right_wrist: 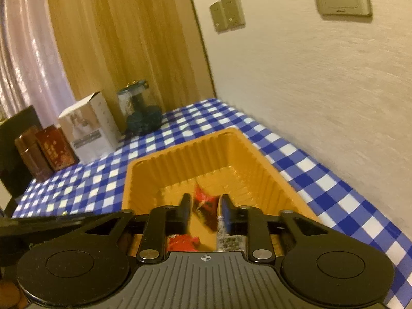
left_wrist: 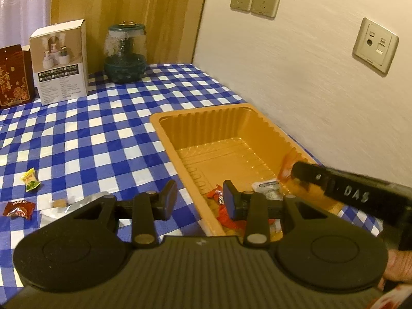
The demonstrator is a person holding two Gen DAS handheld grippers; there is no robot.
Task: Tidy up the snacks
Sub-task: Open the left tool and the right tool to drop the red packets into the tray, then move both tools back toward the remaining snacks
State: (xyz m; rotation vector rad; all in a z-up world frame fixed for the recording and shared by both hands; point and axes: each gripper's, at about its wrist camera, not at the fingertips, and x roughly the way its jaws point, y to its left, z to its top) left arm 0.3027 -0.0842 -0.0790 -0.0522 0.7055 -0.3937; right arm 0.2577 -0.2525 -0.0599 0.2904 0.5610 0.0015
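An orange plastic tray [left_wrist: 206, 118] sits on the blue checked tablecloth by the wall; it also shows in the right wrist view [right_wrist: 144, 177]. It holds red wrapped snacks [left_wrist: 219, 198] and a white packet [left_wrist: 267, 188]. My left gripper [left_wrist: 199, 198] is open and empty over the tray's near left rim. My right gripper [right_wrist: 204, 211] is over the tray with a red snack [right_wrist: 204, 206] between its fingers; its body [left_wrist: 347, 193] reaches in from the right. On the cloth lie a yellow-green candy [left_wrist: 29, 180], a dark red candy [left_wrist: 18, 208] and a silver packet [left_wrist: 67, 204].
At the back stand a white box [left_wrist: 60, 61], a dark red box [left_wrist: 14, 74] and a teal glass jar [left_wrist: 126, 54]. The wall with sockets [left_wrist: 255, 0] runs close along the tray's right side.
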